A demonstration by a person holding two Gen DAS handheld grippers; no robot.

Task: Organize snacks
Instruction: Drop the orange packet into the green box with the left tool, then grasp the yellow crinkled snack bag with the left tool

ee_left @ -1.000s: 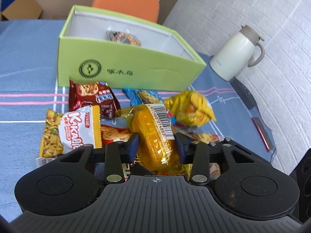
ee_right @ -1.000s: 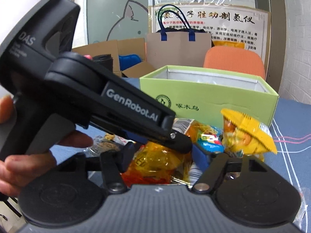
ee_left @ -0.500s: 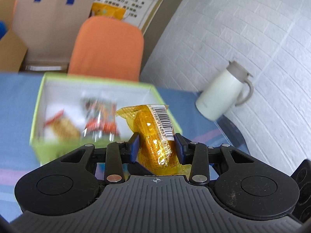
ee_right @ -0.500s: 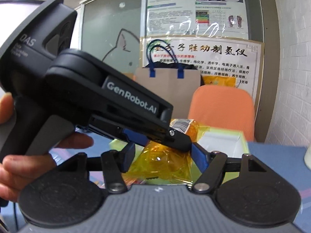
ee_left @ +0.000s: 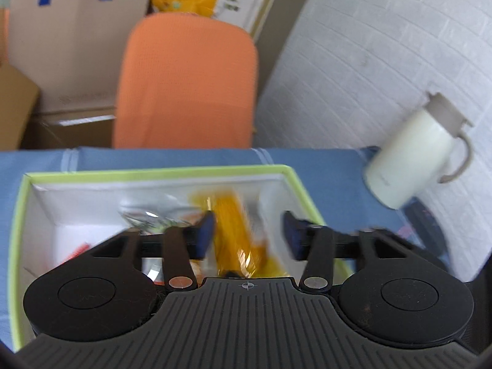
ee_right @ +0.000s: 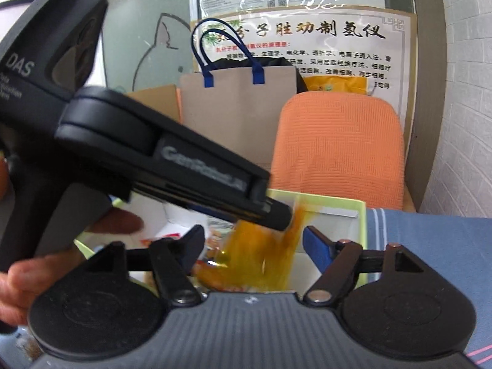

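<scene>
Change since a second ago: both grippers are now carried from the snack pile on the cloth to a place over the green box [ee_left: 295,174], and the orange packets once pinched are let go.
Left gripper [ee_left: 249,233]: jaws have just been opening and are now spread; the orange packet [ee_left: 233,233] is seen between them, blurred, with a gap on its right side and no pad pressing on it.
Right gripper [ee_right: 252,247]: jaws have just been opening and are spread; a second orange packet [ee_right: 261,258] is seen between them, blurred, free of both pads.
Left gripper body in the right wrist view: it is seen crossing from the upper left, held by a hand [ee_right: 27,273], its tip over the box.
Box: it is open-topped, white inside, set on the blue tablecloth [ee_left: 184,156]; a silvery packet [ee_left: 147,218] and a red-edged one are seen inside, near the left wall.
Packets' place: both are seen over the box interior; whether either has reached the bottom cannot be told from the blur.
Surroundings: an orange chair [ee_left: 187,80] is placed behind the table, a white jug [ee_left: 412,156] beside the brick wall, a paper bag with blue handles [ee_right: 236,113] behind the chair.
</scene>
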